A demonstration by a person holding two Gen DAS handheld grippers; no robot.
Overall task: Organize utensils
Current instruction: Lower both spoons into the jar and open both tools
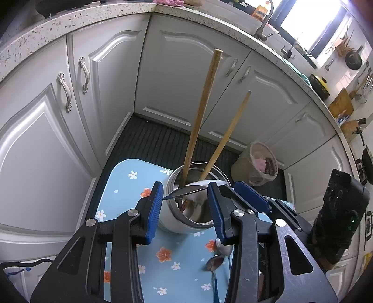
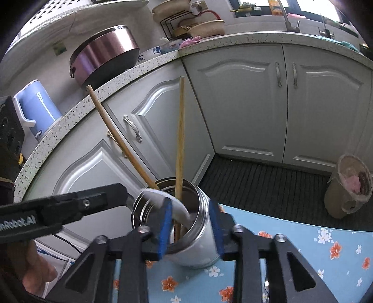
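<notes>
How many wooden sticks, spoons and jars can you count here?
Wooden sticks: 2
Spoons: 3
Steel jar: 1
Total: 6

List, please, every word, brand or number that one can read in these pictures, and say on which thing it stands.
"nRobot.AI": white print on the black arm of the left gripper, right wrist view; its beginning is cut off by the picture edge.
The orange packet by the window carries print, too small to read.
Nothing else is readable.

White corner cabinets, speckled countertop, dark floor mat
</notes>
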